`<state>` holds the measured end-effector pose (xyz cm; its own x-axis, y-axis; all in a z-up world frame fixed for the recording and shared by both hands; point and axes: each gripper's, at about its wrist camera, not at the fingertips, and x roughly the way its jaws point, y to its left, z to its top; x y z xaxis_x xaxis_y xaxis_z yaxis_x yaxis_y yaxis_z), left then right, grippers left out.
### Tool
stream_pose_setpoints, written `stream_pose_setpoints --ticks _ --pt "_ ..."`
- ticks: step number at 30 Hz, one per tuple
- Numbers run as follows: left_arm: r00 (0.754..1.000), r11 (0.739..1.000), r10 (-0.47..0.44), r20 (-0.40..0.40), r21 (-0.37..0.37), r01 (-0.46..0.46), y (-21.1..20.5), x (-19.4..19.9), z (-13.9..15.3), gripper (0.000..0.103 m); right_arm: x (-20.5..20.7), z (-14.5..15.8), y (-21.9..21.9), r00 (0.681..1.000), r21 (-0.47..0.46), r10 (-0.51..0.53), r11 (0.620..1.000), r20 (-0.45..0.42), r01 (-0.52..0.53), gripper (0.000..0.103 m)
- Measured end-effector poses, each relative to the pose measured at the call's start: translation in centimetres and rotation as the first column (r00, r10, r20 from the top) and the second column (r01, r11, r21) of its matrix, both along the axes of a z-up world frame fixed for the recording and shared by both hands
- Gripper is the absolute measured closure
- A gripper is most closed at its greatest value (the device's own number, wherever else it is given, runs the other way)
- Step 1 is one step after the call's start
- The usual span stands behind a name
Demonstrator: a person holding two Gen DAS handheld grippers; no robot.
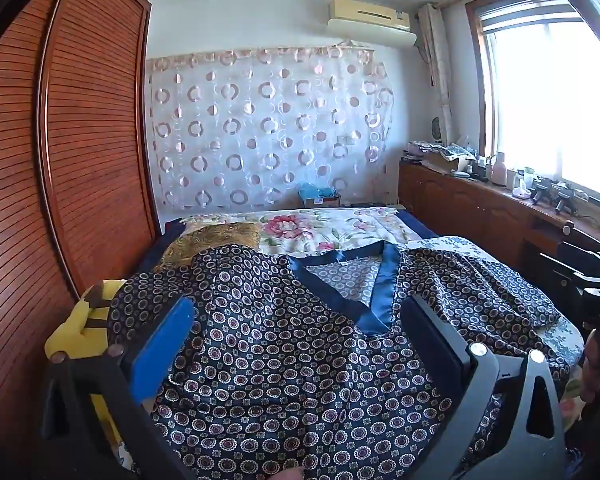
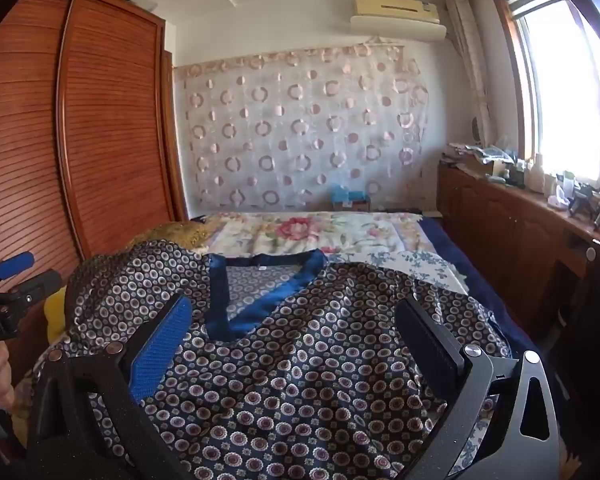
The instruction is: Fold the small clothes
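Observation:
A dark blue patterned top (image 1: pixel 300 360) with a satin blue V-neck collar (image 1: pixel 372 300) lies spread on the bed, collar facing away; it also shows in the right wrist view (image 2: pixel 320 380). My left gripper (image 1: pixel 300 320) is open, its fingers wide apart just above the top's left half. My right gripper (image 2: pixel 296 320) is open, wide apart over the top's right half. Neither holds cloth. The left gripper also shows at the left edge of the right wrist view (image 2: pixel 12 276), and the right one at the right edge of the left wrist view (image 1: pixel 596 288).
The bed carries a floral sheet (image 1: pixel 320 228) and a gold pillow (image 1: pixel 216 240). A yellow plush toy (image 1: pixel 80 332) lies at the bed's left edge beside the wooden wardrobe (image 1: pixel 80 160). A low cabinet (image 1: pixel 480 208) with clutter runs under the window on the right.

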<state>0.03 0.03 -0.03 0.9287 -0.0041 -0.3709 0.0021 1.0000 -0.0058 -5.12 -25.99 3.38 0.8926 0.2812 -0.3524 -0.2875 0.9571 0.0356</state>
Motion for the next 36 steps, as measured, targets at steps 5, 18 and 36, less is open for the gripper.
stream_pose_setpoints --ticks 5,18,36 --pt "1.0 1.0 0.002 0.005 0.0 -0.002 0.17 -0.09 -0.01 0.0 0.01 0.01 -0.02 1.0 0.003 0.0 1.0 -0.002 0.0 0.0" --pt "1.0 1.0 0.01 0.014 0.015 -0.01 0.28 -0.49 0.3 0.0 0.02 -0.08 0.15 1.0 -0.004 0.0 1.0 0.003 0.0 0.0" --pt "1.0 0.999 0.017 0.018 0.03 -0.017 -0.14 -0.61 0.47 0.0 -0.01 0.09 0.36 1.0 -0.013 -0.01 1.0 0.004 0.01 0.0"
